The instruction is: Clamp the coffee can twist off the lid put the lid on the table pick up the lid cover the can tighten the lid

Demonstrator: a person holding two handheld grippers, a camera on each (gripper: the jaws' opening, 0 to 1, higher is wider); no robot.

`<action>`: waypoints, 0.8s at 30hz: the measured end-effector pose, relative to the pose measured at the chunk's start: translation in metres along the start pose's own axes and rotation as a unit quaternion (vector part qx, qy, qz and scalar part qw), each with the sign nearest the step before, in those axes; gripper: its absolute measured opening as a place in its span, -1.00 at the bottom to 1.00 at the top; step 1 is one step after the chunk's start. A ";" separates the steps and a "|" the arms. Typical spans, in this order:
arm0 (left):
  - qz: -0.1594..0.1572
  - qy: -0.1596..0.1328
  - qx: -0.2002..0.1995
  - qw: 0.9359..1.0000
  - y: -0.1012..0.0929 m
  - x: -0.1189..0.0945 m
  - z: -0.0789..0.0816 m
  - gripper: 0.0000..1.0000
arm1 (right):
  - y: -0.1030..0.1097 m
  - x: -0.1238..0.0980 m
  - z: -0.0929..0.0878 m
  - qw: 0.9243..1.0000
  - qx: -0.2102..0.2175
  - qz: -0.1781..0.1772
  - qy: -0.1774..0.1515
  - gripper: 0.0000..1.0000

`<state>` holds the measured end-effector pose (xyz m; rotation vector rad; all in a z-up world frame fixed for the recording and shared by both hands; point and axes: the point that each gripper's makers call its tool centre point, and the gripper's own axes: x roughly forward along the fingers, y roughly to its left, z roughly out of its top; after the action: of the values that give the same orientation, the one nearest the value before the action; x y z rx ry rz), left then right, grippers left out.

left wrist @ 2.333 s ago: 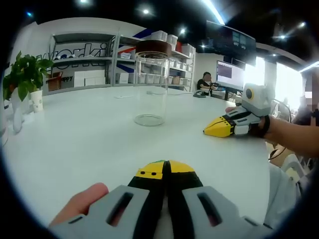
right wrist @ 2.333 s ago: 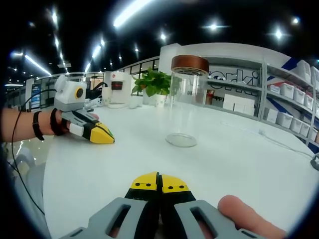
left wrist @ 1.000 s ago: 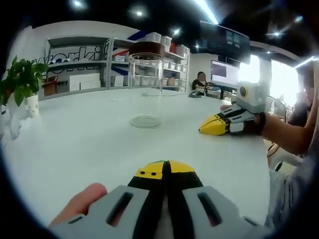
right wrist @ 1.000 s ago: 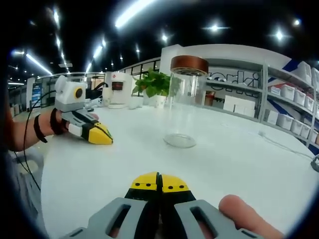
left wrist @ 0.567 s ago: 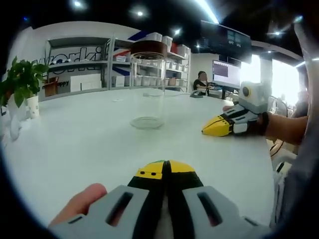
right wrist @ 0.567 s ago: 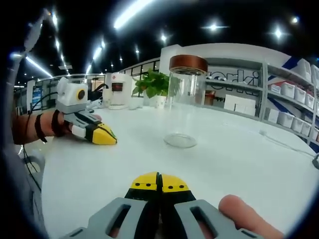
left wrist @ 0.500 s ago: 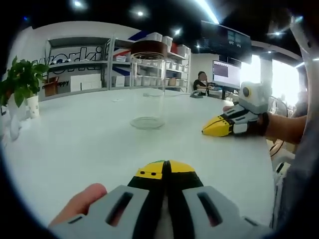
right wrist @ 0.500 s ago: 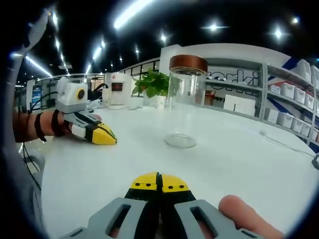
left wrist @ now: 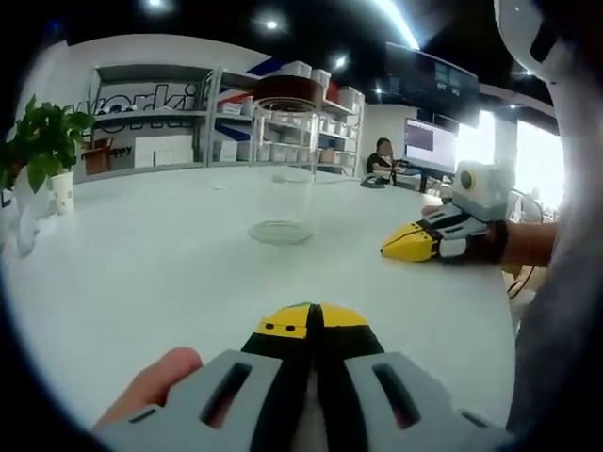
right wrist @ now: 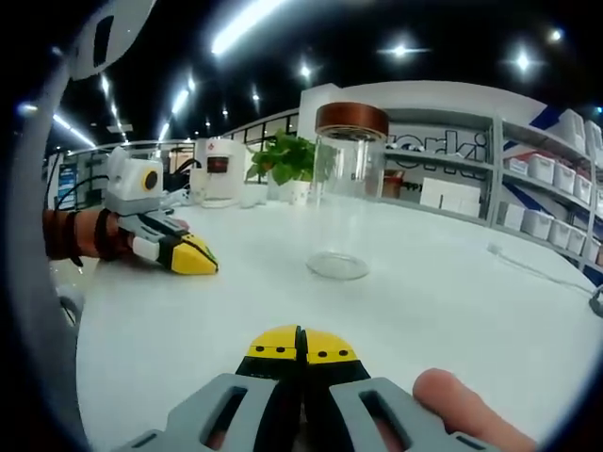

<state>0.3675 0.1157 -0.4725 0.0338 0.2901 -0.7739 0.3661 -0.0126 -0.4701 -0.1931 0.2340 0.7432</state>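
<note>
Left gripper (left wrist: 314,318) and right gripper (right wrist: 301,343) at bottom centre, jaws pressed together, holding nothing. Coffee can (left wrist: 281,160) stands upright mid-desk (left wrist: 141,245), centre frame, apart from both. Clear glass, looks empty: light, slick, fragile. Clamp the wall low; twist at brown lid (right wrist: 350,119).

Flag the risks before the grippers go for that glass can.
The coffee can is tall, clear, empty glass with the brown lid on top: a one-sided push may tip it. Its walls are hard to see. Both the left gripper and right gripper are shut, so they must open first.
</note>
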 end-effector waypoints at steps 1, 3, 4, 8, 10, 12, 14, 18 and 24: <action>0.000 0.000 -0.002 1.000 0.000 0.000 0.000 -1.00 | 0.000 0.000 0.000 1.000 0.000 0.000 0.000 -1.00; 0.001 0.000 -0.004 1.000 0.000 0.001 0.001 -1.00 | 0.000 0.001 0.000 1.000 -0.001 0.000 0.000 -1.00; 0.002 0.000 -0.004 1.000 0.000 0.001 0.001 -1.00 | 0.000 0.001 0.000 1.000 -0.002 0.000 0.001 -1.00; 0.003 0.000 -0.004 1.000 0.003 0.000 0.000 -1.00 | -0.001 0.001 0.000 1.000 -0.005 -0.002 0.001 -1.00; 0.003 0.000 -0.005 1.000 0.003 0.000 0.001 -1.00 | -0.001 0.001 0.000 1.000 -0.004 -0.002 0.001 -1.00; 0.005 -0.001 -0.004 1.000 0.003 0.000 0.001 -1.00 | 0.000 0.001 0.000 1.000 -0.003 -0.001 0.001 -1.00; 0.008 -0.001 -0.002 1.000 0.002 0.000 0.001 -1.00 | -0.001 0.001 0.000 1.000 -0.003 0.000 0.001 -1.00; 0.012 -0.003 0.000 1.000 0.003 -0.002 0.002 -1.00 | -0.001 0.002 0.001 1.000 -0.006 -0.001 0.001 -1.00; 0.013 -0.002 0.000 1.000 0.004 0.001 0.003 -1.00 | -0.001 0.001 0.001 1.000 -0.011 -0.003 0.000 -1.00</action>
<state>0.3717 0.1176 -0.4702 0.0364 0.2855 -0.7482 0.3678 -0.0125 -0.4696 -0.2153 0.2250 0.7392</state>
